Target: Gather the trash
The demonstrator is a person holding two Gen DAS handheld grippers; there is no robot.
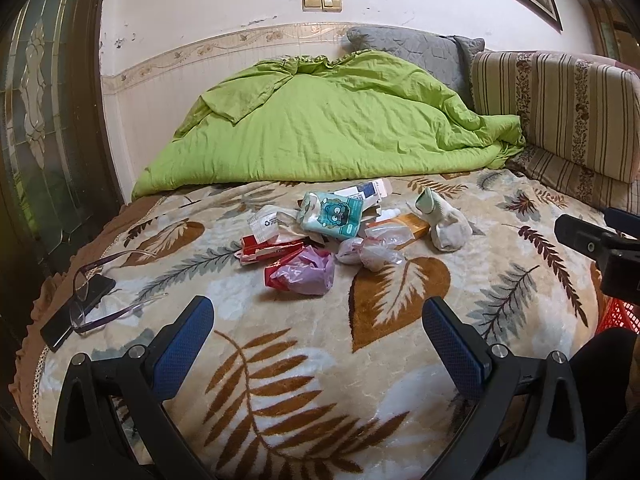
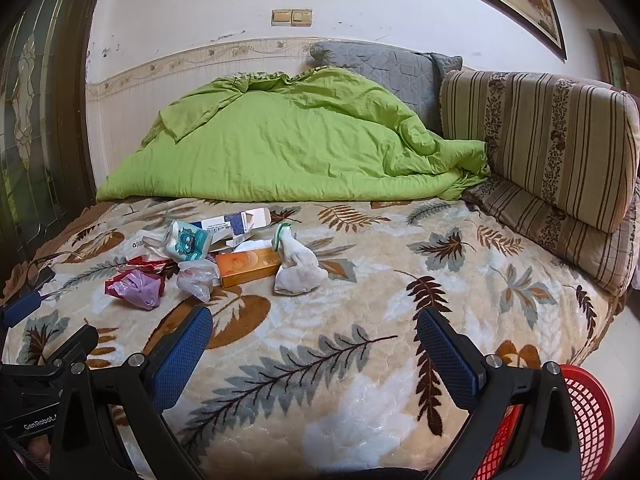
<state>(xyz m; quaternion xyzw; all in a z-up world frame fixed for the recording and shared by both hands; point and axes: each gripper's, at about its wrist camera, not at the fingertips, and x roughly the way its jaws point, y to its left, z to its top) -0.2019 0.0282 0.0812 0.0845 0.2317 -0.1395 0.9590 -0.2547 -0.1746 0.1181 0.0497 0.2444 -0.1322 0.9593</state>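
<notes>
Blue-padded jaws of both grippers (image 1: 318, 326) (image 2: 314, 336) gape wide, holding nothing.

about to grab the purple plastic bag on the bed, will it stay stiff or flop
The purple bag looks like thin, crumpled film, so it will probably sag and squash in the claw. It seems light, and its glossy surface may slip.

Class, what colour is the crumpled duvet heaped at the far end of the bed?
The duvet is lime green, plain and unpatterned; the right wrist view shows it best.
</notes>
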